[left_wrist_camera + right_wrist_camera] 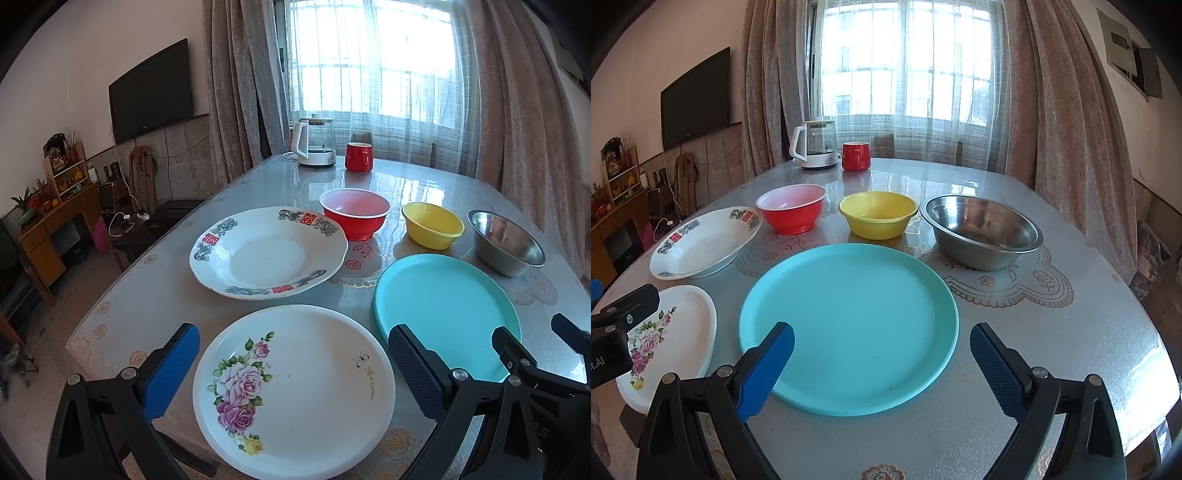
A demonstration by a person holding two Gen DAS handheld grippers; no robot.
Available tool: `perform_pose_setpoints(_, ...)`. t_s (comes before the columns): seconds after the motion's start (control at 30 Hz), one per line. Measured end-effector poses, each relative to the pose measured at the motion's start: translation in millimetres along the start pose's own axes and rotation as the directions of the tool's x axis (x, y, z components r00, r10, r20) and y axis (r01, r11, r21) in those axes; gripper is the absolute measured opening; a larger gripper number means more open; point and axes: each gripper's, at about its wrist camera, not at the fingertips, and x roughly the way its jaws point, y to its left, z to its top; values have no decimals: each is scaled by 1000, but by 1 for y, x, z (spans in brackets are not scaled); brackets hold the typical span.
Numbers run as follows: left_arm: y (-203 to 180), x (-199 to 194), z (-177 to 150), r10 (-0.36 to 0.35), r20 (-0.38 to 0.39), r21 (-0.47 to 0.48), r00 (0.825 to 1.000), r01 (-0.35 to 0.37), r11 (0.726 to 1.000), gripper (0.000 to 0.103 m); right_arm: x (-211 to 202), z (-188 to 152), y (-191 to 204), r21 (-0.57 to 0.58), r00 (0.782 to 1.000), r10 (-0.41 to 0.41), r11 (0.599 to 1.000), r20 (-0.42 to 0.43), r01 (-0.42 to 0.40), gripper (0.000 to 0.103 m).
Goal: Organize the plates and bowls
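A white plate with pink roses (pixel 295 391) (pixel 670 339) lies at the table's near edge, right under my open left gripper (pixel 293 356). Beyond it sits a white plate with red characters on its rim (pixel 267 253) (pixel 703 243). To the right lies a flat turquoise plate (pixel 443 314) (pixel 849 325), below my open right gripper (pixel 882 354). Behind the plates stand a red bowl (pixel 354 214) (pixel 792 208), a yellow bowl (pixel 432 225) (pixel 878 214) and a steel bowl (pixel 506 242) (pixel 980 230). Nothing is held in either gripper.
A glass kettle (pixel 317 142) (pixel 816 146) and a red mug (pixel 359 157) (pixel 856 156) stand at the table's far end by the curtained window. The table edge (pixel 110 306) curves away on the left, above a floor with low furniture and a wall television (pixel 151 92).
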Motion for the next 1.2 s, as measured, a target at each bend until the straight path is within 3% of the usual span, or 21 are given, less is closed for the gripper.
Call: perform_pose_setpoints(1.2,-24,9,12,-92,-21,55,996,93,994,103,-1,6,-18,34,999,-34,999,-26,35,98)
